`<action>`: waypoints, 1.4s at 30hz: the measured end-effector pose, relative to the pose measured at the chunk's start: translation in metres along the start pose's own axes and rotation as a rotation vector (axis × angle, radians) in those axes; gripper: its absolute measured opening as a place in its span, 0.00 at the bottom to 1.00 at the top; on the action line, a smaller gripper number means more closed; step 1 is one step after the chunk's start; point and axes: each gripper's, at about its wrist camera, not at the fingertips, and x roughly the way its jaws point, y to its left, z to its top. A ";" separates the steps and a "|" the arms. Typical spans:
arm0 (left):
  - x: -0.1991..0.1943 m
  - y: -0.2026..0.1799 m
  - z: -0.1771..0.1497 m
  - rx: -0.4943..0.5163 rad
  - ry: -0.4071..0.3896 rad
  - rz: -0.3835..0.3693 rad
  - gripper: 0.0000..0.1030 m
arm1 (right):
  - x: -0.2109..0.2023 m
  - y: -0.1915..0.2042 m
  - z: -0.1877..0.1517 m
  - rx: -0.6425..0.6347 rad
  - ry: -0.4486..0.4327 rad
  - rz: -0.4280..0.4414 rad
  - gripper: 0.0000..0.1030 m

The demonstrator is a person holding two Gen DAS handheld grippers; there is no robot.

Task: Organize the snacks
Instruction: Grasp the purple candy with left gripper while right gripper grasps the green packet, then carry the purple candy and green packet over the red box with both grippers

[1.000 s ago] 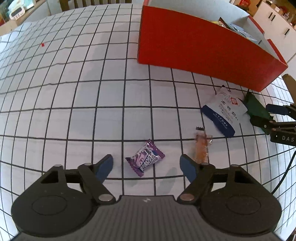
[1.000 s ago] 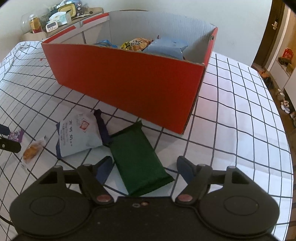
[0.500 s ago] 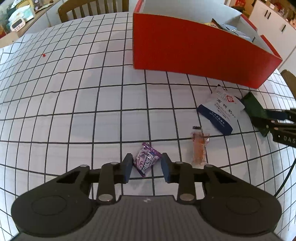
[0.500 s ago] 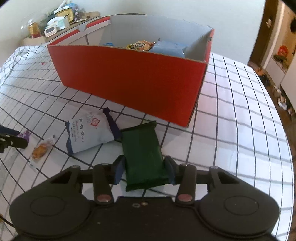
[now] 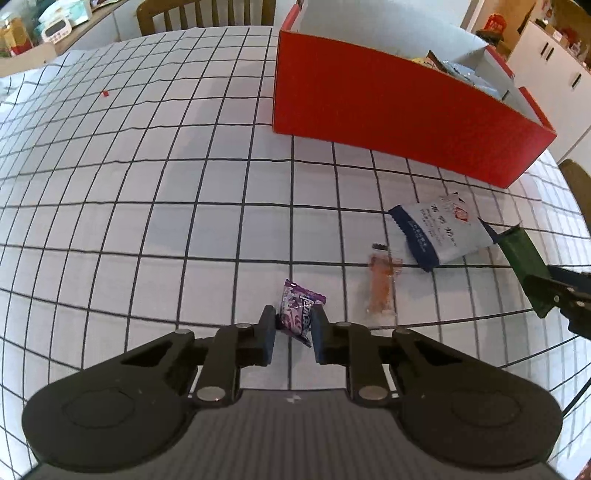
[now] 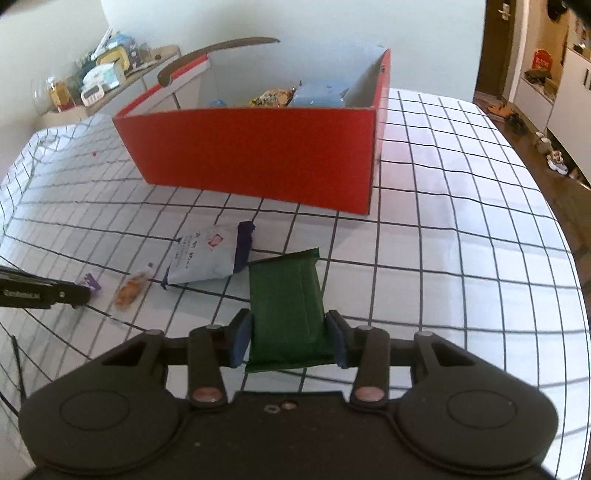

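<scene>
My left gripper point(image 5: 293, 325) is shut on a small purple candy packet point(image 5: 295, 308), which sticks out from between the pads just above the checked tablecloth. My right gripper point(image 6: 290, 334) is shut on the near end of a flat dark green packet point(image 6: 284, 295), whose far end tilts up off the cloth. The red cardboard box point(image 6: 258, 158) stands further back with several snack bags inside. The same red box point(image 5: 388, 110) fills the upper right of the left wrist view. The green packet point(image 5: 524, 258) and right gripper also show at that view's right edge.
A white and blue pouch point(image 6: 207, 254) and a small clear orange snack point(image 6: 129, 291) lie on the cloth between the grippers. The pouch point(image 5: 439, 229) and orange snack point(image 5: 382, 284) sit right of the candy. A chair back point(image 5: 203, 13) and cluttered counter stand beyond the table.
Both grippers went from wide open to shut, the left on the purple candy, the right on the green packet. The right gripper has drawn back and lifted with the packet, rolling slightly.
</scene>
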 end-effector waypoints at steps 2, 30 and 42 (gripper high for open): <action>-0.006 -0.002 -0.002 -0.014 -0.001 -0.006 0.19 | -0.008 0.001 -0.001 0.014 -0.015 0.006 0.41; -0.098 -0.040 0.057 -0.021 -0.170 -0.055 0.19 | -0.079 0.008 0.063 0.033 -0.217 0.066 0.41; -0.104 -0.056 0.120 0.012 -0.217 -0.028 0.19 | -0.069 0.008 0.119 0.021 -0.263 0.029 0.41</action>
